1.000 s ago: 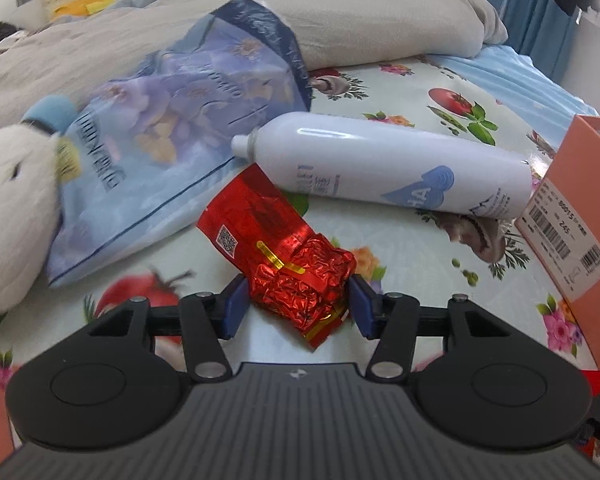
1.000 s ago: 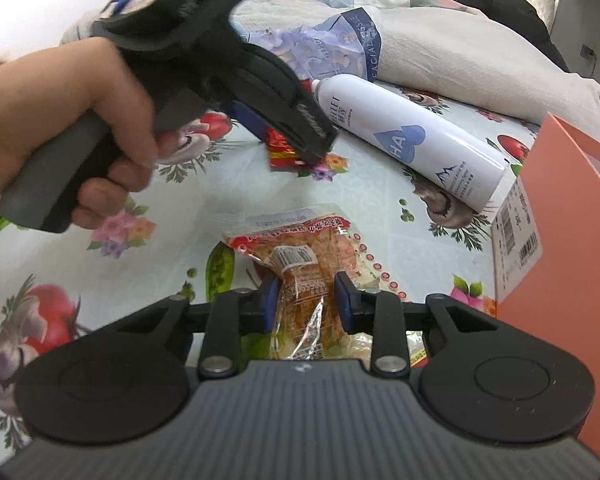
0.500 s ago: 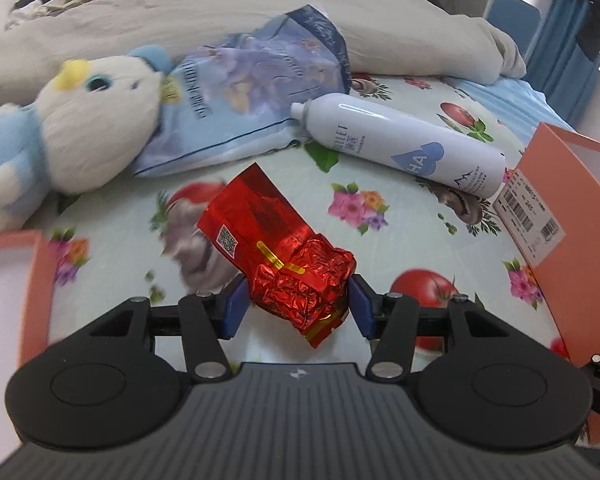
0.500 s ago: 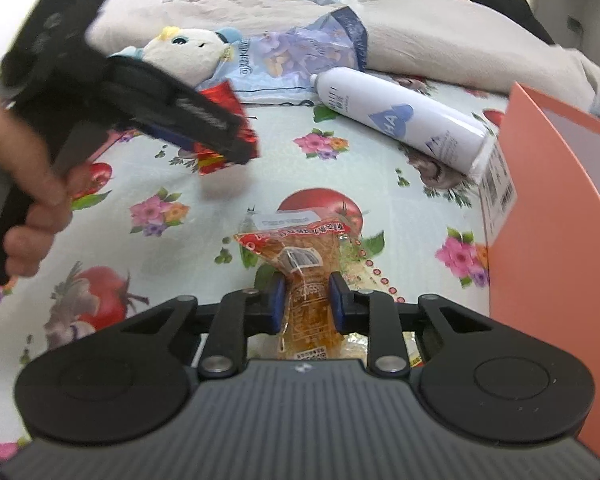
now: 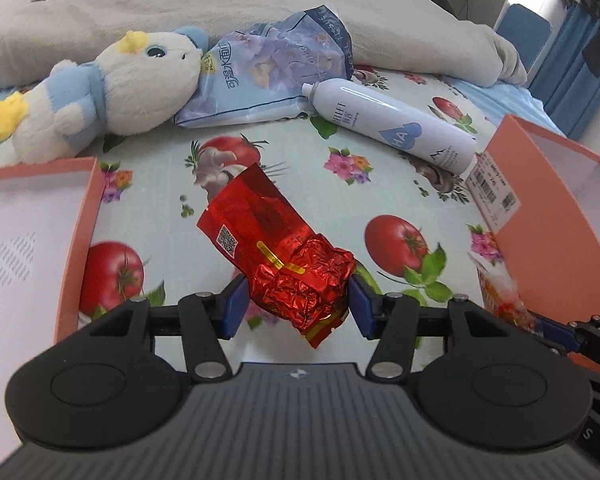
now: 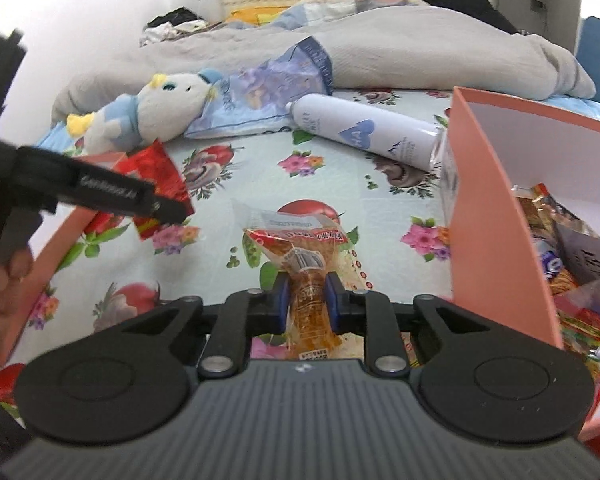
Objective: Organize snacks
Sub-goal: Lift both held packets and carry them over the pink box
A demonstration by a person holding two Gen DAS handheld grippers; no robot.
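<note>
The left gripper (image 5: 298,304) clamps a crinkled red foil packet (image 5: 284,256); the right gripper (image 6: 307,300), its jaws just closing, pinches a glossy clear-plastic snack pack (image 6: 304,264) above the fruit-printed bedsheet (image 5: 340,208).

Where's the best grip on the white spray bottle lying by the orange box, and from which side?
Take the white spray bottle across the middle of its body, coming from above with the fingers straddling its width. It lies flat on the floral cloth, a smooth cylinder, so the ends give little purchase. Its base touches the orange box and its nozzle sits against the blue bag; only the mid-body has room on both sides.
</note>
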